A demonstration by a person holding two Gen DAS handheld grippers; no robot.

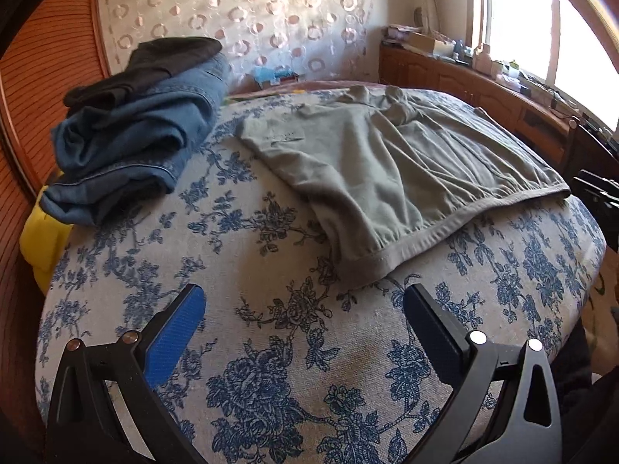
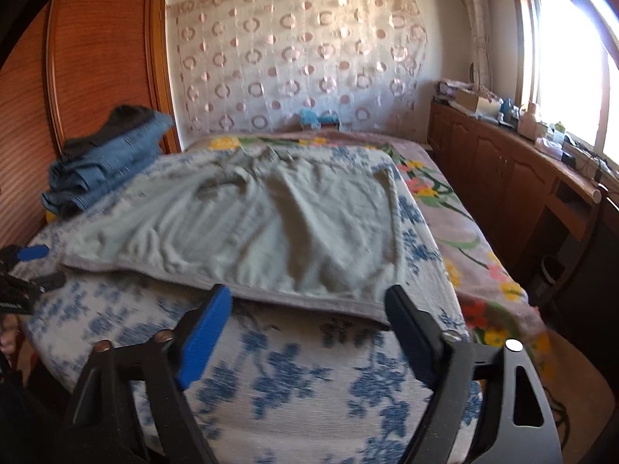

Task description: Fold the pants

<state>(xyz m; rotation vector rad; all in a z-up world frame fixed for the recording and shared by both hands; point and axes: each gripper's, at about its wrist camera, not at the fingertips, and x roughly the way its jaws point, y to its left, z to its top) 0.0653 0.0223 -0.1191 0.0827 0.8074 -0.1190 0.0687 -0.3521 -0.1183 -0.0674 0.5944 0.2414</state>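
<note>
Grey-green pants (image 1: 379, 170) lie spread on a blue-flowered white cloth (image 1: 271, 348), waistband towards me; they also show in the right wrist view (image 2: 271, 224). My left gripper (image 1: 305, 301) is open and empty, just short of the waistband's left corner. My right gripper (image 2: 309, 301) is open and empty, its tips level with the waistband's right end (image 2: 348, 305). The left gripper also shows at the left edge of the right wrist view (image 2: 35, 266). The right gripper shows at the right edge of the left wrist view (image 1: 597, 193).
A pile of folded blue jeans with a dark garment on top (image 1: 131, 131) sits at the far left of the bed. A yellow item (image 1: 42, 239) lies under it. A wooden wardrobe (image 2: 96, 58) stands left. A cluttered wooden cabinet (image 2: 503, 154) runs under the window at right.
</note>
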